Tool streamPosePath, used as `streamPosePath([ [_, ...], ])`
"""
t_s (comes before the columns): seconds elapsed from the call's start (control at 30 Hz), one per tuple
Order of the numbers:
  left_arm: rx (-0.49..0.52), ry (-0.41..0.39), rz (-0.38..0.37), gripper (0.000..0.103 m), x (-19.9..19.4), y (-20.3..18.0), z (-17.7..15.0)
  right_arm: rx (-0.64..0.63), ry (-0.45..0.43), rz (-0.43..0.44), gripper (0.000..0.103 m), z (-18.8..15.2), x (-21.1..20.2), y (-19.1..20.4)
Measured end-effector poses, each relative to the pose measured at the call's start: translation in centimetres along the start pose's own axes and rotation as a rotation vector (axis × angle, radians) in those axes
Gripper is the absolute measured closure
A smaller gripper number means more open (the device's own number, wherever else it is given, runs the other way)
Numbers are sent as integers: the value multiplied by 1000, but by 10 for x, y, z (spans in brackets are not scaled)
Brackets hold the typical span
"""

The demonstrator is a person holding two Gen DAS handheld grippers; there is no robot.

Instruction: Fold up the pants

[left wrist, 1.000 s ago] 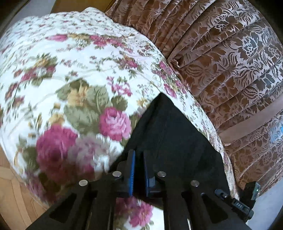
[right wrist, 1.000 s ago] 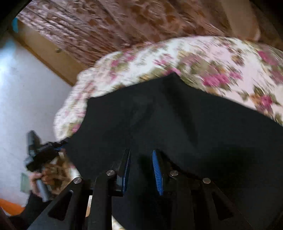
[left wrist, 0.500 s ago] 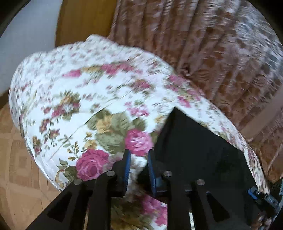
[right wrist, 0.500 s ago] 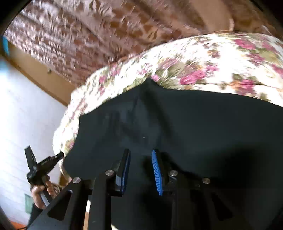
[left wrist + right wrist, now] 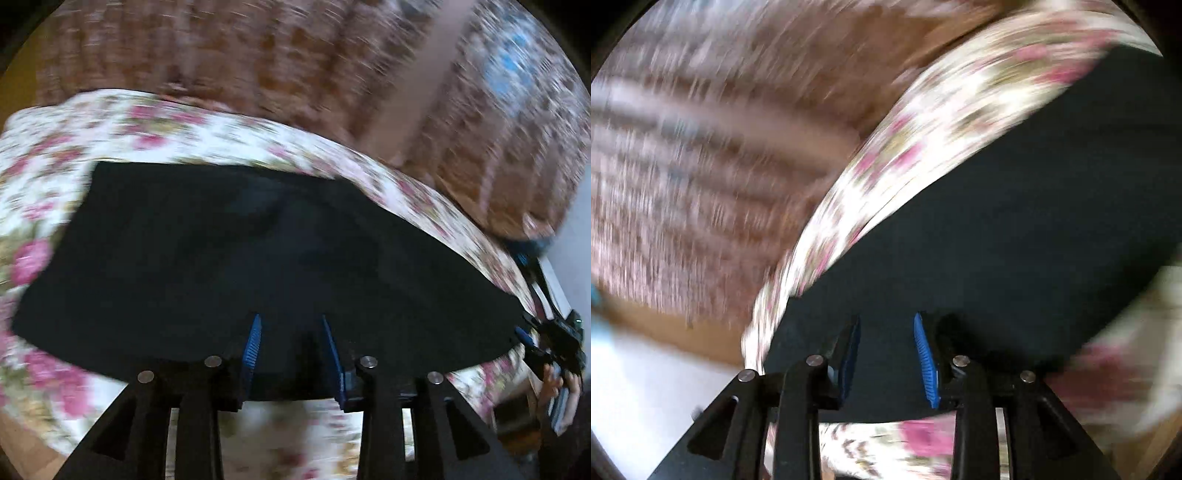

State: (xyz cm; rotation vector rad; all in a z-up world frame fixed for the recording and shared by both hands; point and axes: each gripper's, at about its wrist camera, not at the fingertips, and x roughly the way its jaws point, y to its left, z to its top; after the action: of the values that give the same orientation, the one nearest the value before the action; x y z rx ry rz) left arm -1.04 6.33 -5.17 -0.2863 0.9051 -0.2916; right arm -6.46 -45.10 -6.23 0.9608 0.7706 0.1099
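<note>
Left wrist: pants beyond tongs

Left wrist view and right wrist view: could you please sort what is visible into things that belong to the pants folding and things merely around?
Job:
black pants
left gripper, open
right gripper, open

Around:
floral bedspread
brown patterned curtain

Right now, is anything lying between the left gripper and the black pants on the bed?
Nothing visible. The left gripper has just been opening and hangs directly over the black pants, spread on the floral bedspread.
</note>
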Motion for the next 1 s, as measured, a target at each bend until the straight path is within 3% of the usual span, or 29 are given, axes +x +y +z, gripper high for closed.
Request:
streamPosePath([
  [0.17, 77, 46, -89, 62, 18, -49, 2, 319, -234, -14, 69, 12, -73, -93],
  [0.33, 126, 74, -116, 60, 29, -74, 4, 491, -333, 71, 69, 20, -88, -143],
  [0.7, 131, 113, -138, 60, 44, -86, 8, 439, -331, 18, 68, 11, -106, -140],
  [0.8, 125, 110, -141, 60, 42, -85, 7, 492, -336, 65, 68, 9, -99, -154],
  [1.0, 140, 120, -137, 60, 43, -88, 4, 478, -372, 135, 65, 15, -92, -150],
])
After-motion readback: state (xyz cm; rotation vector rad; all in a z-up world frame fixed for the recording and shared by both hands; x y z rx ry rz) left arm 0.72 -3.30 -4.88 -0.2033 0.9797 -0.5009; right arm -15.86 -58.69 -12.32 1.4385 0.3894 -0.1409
